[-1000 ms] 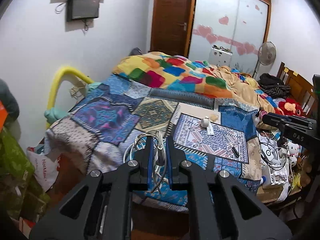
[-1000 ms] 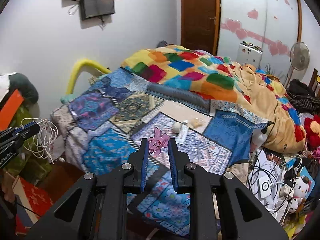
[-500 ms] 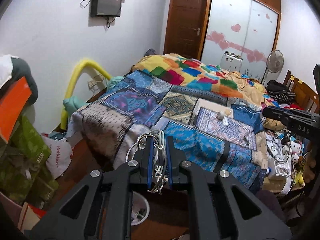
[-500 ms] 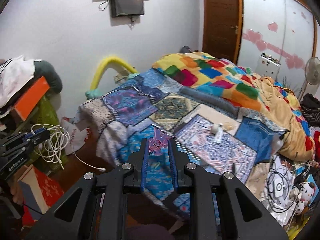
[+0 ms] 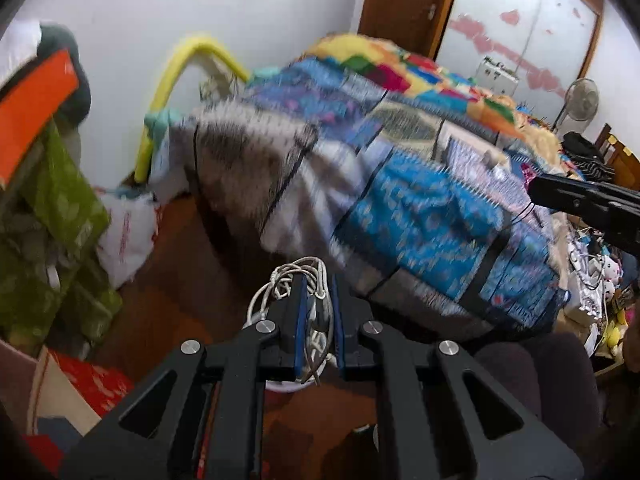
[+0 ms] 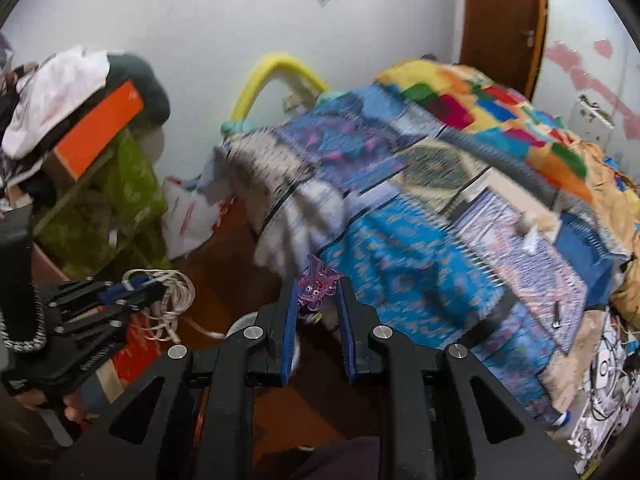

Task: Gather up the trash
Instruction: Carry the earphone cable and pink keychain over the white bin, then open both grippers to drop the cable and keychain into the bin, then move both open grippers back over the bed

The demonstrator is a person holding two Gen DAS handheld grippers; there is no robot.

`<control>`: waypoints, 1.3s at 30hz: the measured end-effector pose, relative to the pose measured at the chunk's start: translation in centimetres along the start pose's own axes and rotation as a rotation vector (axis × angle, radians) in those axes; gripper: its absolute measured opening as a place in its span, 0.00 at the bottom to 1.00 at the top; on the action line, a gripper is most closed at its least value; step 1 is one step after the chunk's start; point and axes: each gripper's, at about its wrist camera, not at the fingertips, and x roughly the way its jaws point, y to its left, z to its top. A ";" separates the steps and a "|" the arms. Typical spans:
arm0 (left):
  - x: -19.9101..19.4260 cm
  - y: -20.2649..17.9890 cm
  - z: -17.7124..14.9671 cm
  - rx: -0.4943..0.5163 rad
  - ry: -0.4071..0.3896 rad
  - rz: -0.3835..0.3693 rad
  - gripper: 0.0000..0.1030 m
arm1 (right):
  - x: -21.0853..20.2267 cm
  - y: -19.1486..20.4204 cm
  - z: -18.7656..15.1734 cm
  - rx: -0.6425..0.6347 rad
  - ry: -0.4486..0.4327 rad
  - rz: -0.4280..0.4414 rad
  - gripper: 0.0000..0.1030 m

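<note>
The left gripper (image 5: 316, 280) has its jaws clamped on a tangled bundle of white cable (image 5: 288, 284); loops of it bulge out to the left of the jaws and above their tips, and strands run down between the blue pads (image 5: 300, 320). Just beneath those jaws a sliver of a white round container (image 5: 282, 386) shows against the reddish-brown floor (image 5: 180, 264). From the right wrist view the same gripper (image 6: 156, 288) sits low at the left, with the cable (image 6: 172, 300) hanging off its tip.

The right gripper (image 6: 318, 284) pinches a small translucent purple cartoon-figure piece (image 6: 317, 286) right at its fingertips, the blue pads (image 6: 289, 336) standing narrowly apart below it with nothing else between them.

Ahead of both sets of jaws lies the bed under a patchwork quilt (image 6: 420, 240), blurred, with a bright colour-block blanket (image 6: 480, 108) farther back. Left of the jaws, a yellow foam tube (image 6: 272, 72) arches against the wall, a white plastic bag (image 5: 128, 232) sits on the floor, and a pile with green cloth (image 5: 60, 208) and an orange box (image 6: 100, 128) stands further left.
</note>
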 end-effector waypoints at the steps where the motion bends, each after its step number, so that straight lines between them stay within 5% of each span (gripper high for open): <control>1: 0.8 0.3 -0.4 -0.009 0.019 0.003 0.11 | 1.0 0.5 -0.2 -0.004 0.024 0.015 0.17; 13: 11.3 2.8 -4.7 -0.103 0.263 -0.005 0.11 | 9.9 3.4 -1.9 -0.031 0.233 0.080 0.17; 26: 20.2 7.2 -7.8 -0.257 0.490 0.004 0.12 | 15.6 4.5 -2.3 -0.041 0.350 0.110 0.17; 30: 20.0 7.7 -8.5 -0.255 0.497 0.033 0.35 | 17.1 5.6 -2.7 -0.059 0.380 0.120 0.17; 39: 14.6 10.6 -8.2 -0.334 0.400 0.066 0.36 | 19.4 7.7 -2.3 -0.083 0.420 0.155 0.17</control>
